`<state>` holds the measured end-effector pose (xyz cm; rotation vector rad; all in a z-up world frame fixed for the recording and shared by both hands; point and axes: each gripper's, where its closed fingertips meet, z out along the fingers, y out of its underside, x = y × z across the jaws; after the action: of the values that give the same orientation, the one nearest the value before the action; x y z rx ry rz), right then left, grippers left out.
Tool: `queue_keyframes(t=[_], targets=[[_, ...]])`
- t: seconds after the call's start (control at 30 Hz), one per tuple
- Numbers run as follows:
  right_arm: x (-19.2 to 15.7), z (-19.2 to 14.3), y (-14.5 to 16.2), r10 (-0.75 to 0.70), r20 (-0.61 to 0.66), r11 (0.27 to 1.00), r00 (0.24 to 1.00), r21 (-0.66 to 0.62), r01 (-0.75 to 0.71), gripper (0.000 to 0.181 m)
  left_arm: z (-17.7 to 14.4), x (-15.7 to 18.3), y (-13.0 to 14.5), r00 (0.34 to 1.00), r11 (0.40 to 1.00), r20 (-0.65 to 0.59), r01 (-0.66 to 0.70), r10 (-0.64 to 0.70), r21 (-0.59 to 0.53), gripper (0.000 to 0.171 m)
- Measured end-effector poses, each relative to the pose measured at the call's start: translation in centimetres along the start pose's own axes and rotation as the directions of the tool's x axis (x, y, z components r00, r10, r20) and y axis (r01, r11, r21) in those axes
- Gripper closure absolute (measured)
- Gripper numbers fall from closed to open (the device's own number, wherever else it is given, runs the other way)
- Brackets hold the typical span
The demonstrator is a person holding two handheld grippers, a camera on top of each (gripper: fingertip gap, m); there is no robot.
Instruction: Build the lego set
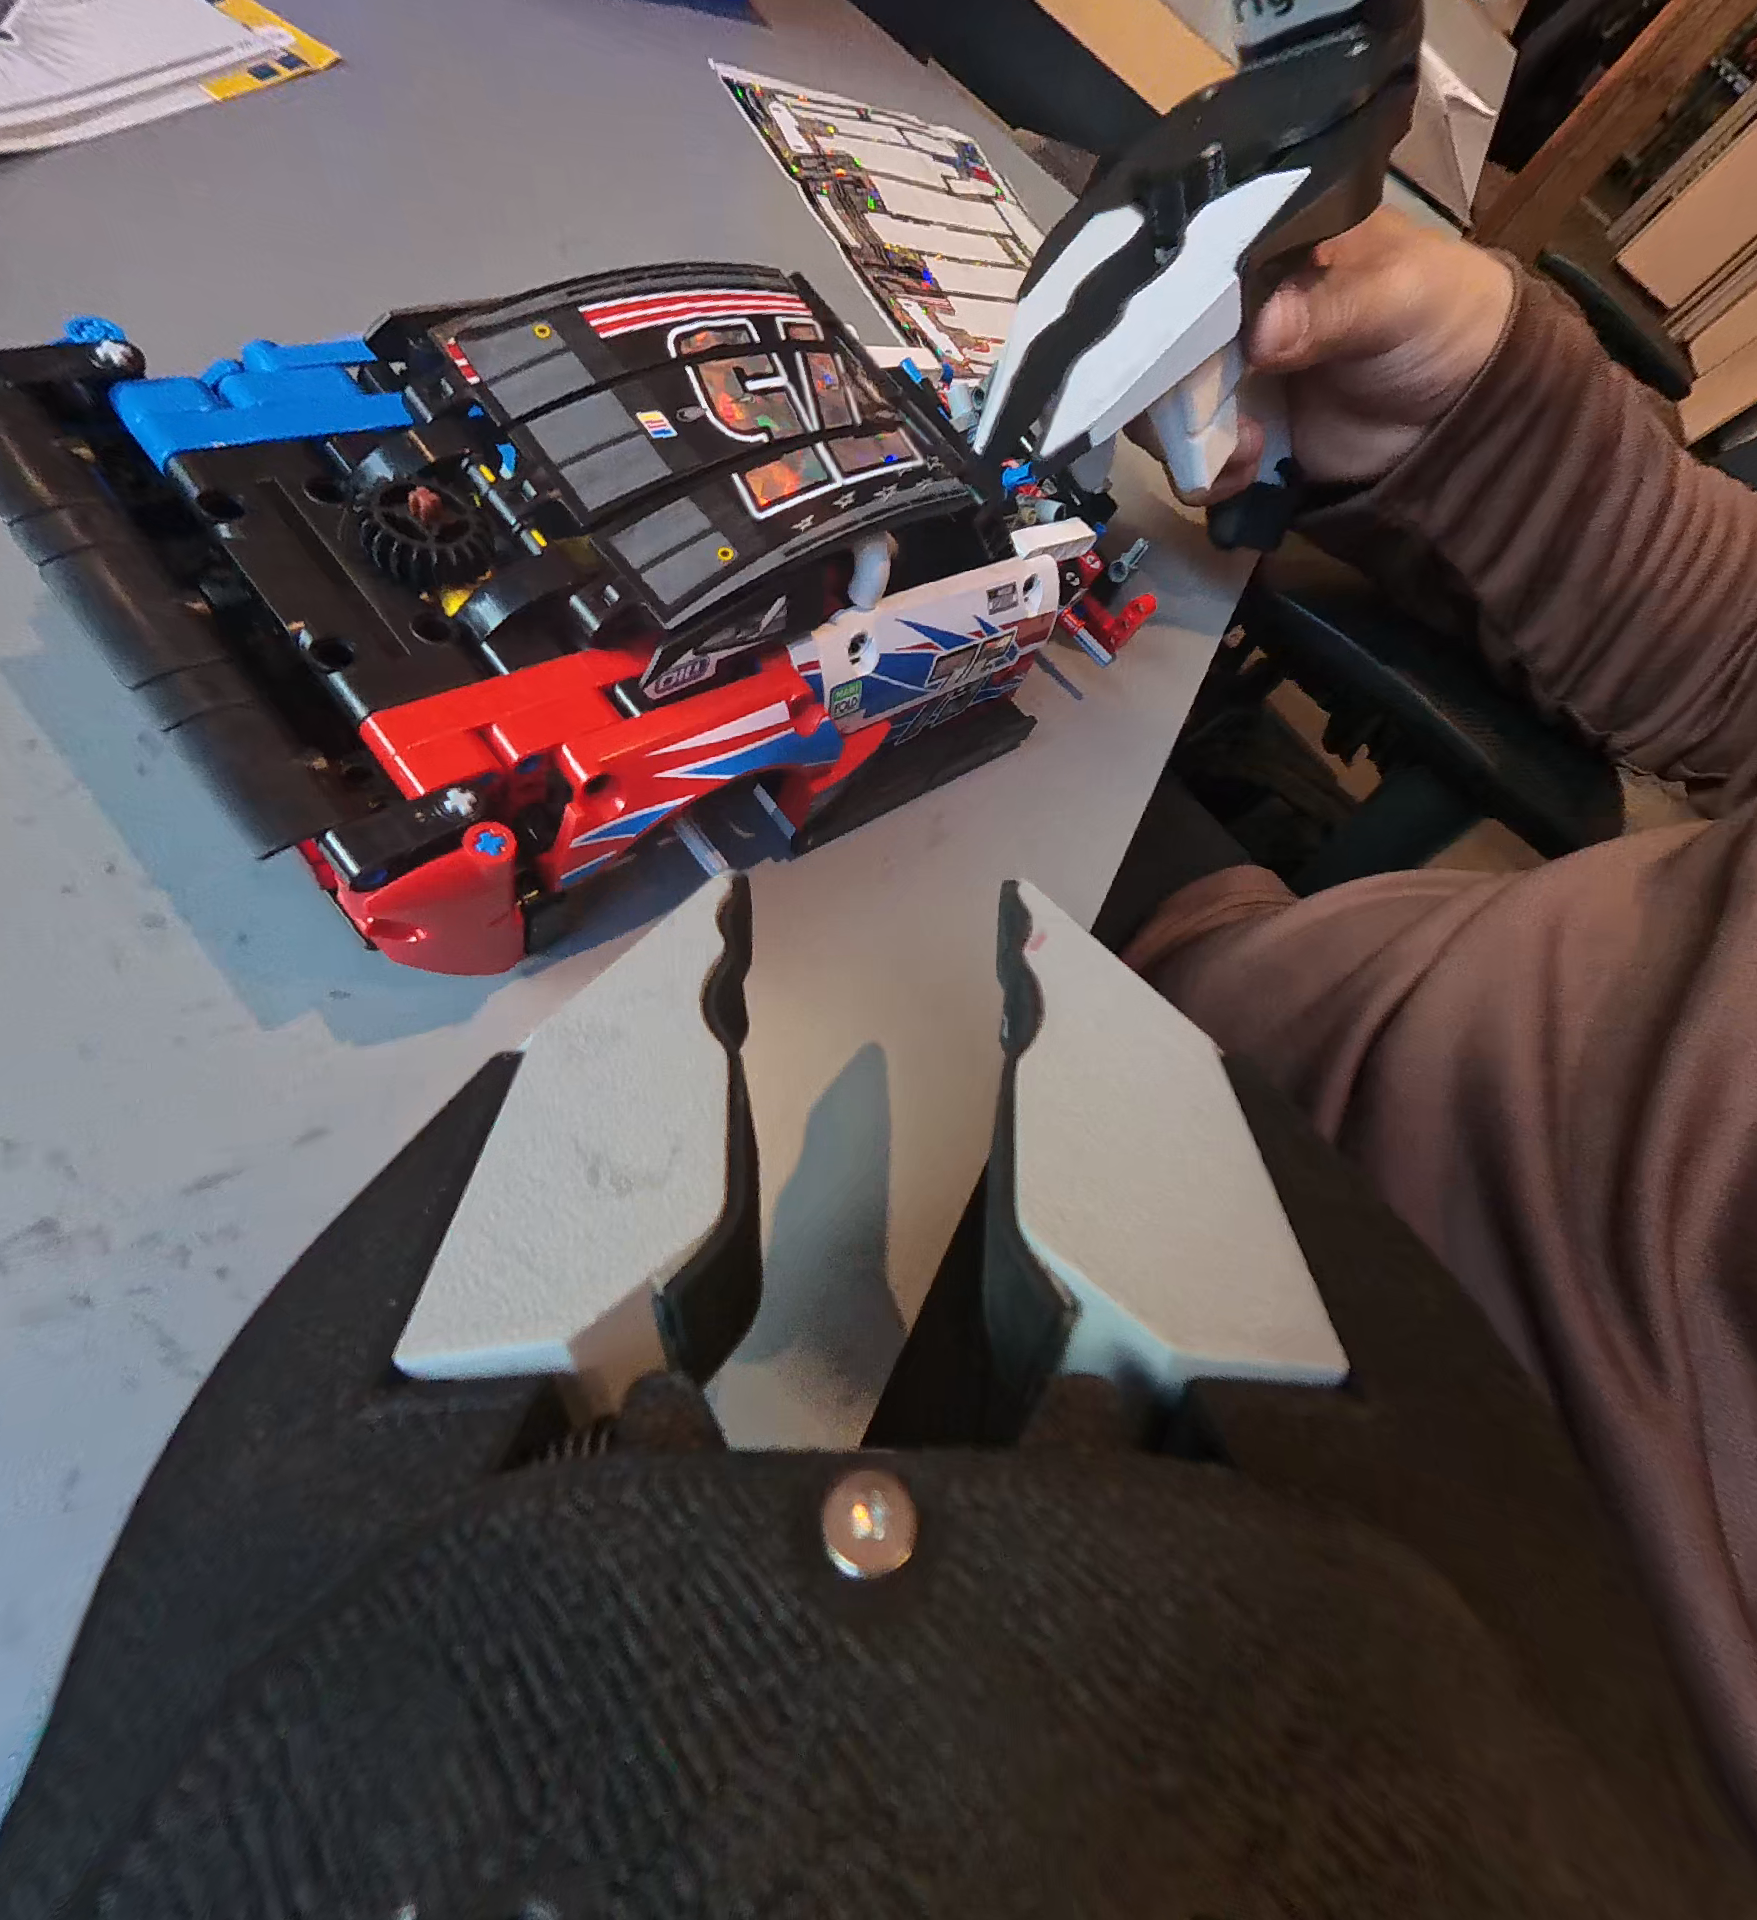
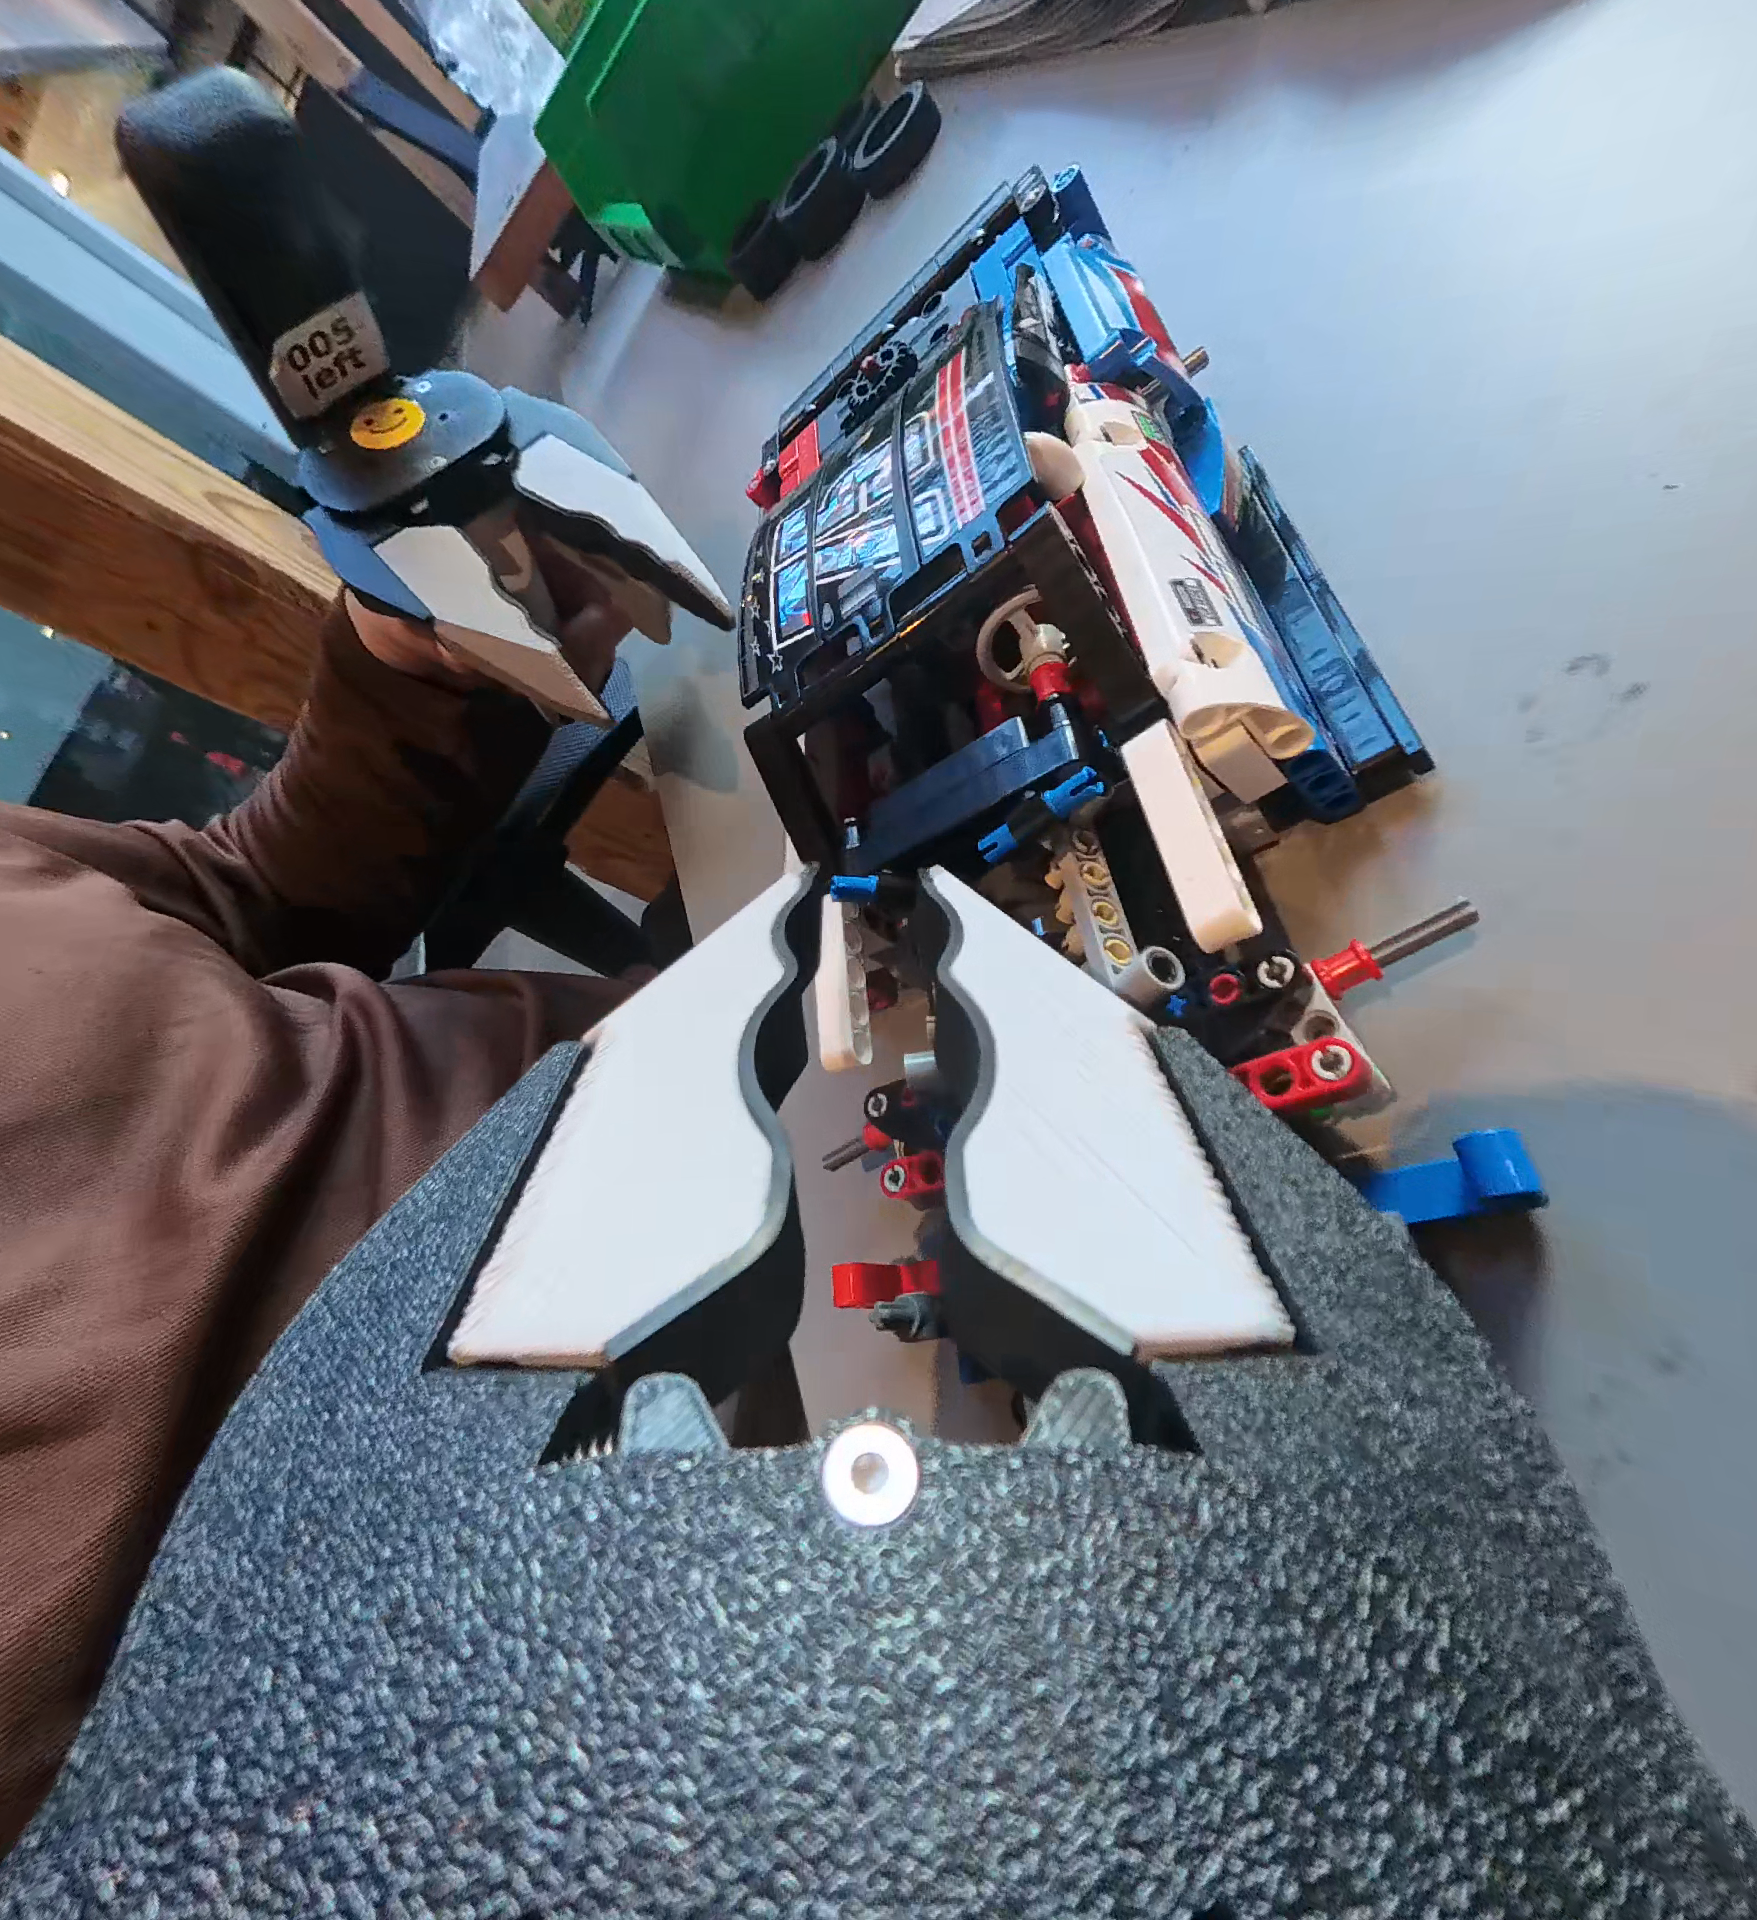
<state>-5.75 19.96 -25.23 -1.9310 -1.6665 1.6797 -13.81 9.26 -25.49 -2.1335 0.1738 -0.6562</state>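
The partly built Lego race car [image 1: 541,582], black, red, blue and white, lies on the grey table [image 1: 126,1143]; it also shows in the right wrist view [image 2: 1009,540]. My left gripper [image 1: 874,899] is open and empty, just short of the car's red side near the table edge; it also shows in the right wrist view [image 2: 666,670]. My right gripper [image 2: 869,885] is at the car's open front end, with its jaws narrowed onto a small blue pin [image 2: 853,886] at the tip of a dark blue beam [image 2: 967,790]. It also shows in the left wrist view [image 1: 1014,452].
Loose red, grey and black parts [image 2: 884,1283] and a blue liftarm [image 2: 1466,1174] lie by the car's front. Black tyres [image 2: 853,177] and a green bin [image 2: 708,125] stand behind. A sticker sheet [image 1: 905,208] and booklets [image 1: 74,62] lie farther off. Brown sleeves [image 1: 1580,1143] cross the table edge. The left gripper's tips are roughly 15 cm from the right gripper's.
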Motion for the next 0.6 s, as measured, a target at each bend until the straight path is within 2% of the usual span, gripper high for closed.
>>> queue_keyframes(t=[0.23,0.37,0.5,0.6], targets=[[0.0,0.1,0.1,-0.021,0.015,1.0,1.0,-0.015,0.021,0.166,0.8,-0.3,0.7,1.0,0.999,-0.025,0.012,-0.013,-0.035,0.127],[-0.2,0.3,0.2,-0.161,-0.057,0.987,0.985,-0.013,0.16,0.166,1.2,-0.3,0.6,0.999,0.999,-0.037,0.015,-0.016,-0.034,0.128],[-0.3,0.4,0.3,-0.424,-0.224,0.905,0.878,-0.074,0.419,0.166,1.6,-0.1,1.0,0.999,0.999,-0.044,0.014,-0.016,-0.046,0.129],[-0.3,0.5,0.3,-0.555,-0.3,0.83,0.776,-0.137,0.541,0.167,1.7,0.1,1.2,0.999,0.999,-0.046,0.013,-0.015,-0.051,0.128]])
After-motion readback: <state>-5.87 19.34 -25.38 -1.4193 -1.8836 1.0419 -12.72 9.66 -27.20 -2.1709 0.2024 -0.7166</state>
